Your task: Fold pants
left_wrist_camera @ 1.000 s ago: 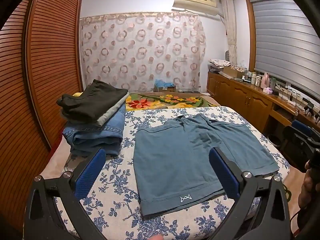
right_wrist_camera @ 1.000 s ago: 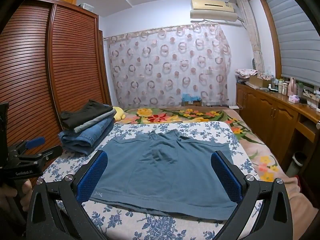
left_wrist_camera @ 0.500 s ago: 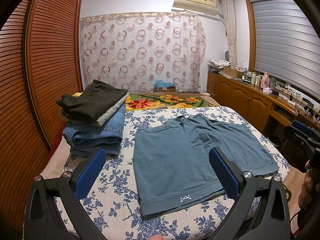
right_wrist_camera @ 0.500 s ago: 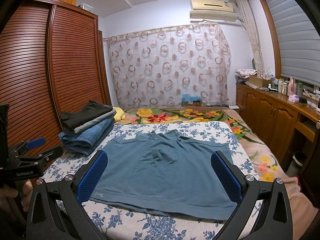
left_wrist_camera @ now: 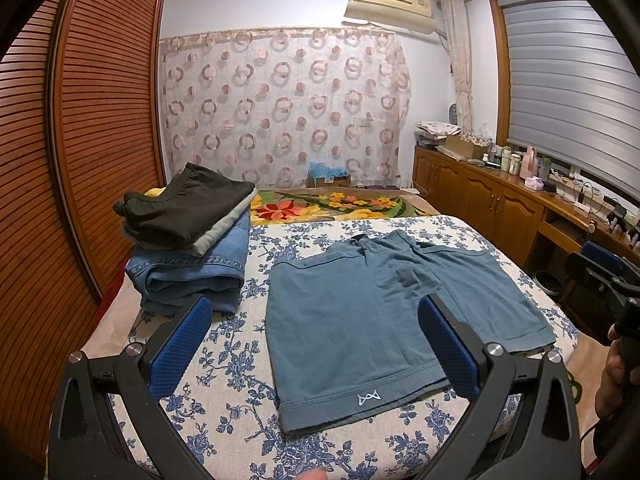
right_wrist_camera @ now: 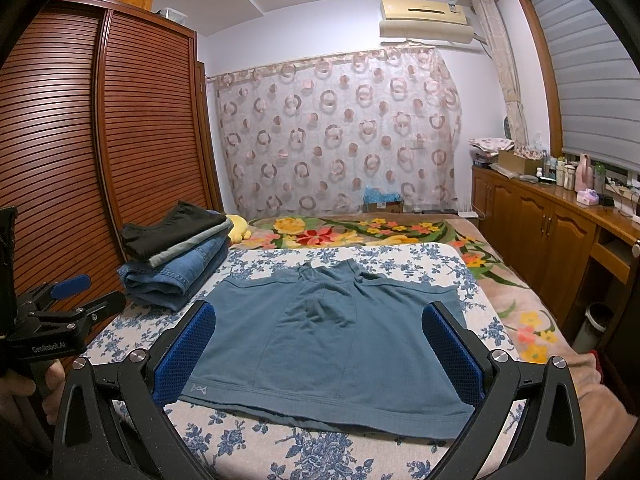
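With jaws wide, the left gripper [left_wrist_camera: 314, 354] and right gripper [right_wrist_camera: 318, 354] should each pinch a hem corner of the flat shorts [right_wrist_camera: 332, 344] on the bed [right_wrist_camera: 256, 444], then lift evenly.

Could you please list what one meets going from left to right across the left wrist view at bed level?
Louvred wardrobe → stack of folded clothes → teal shorts → wooden cabinets → right gripper.
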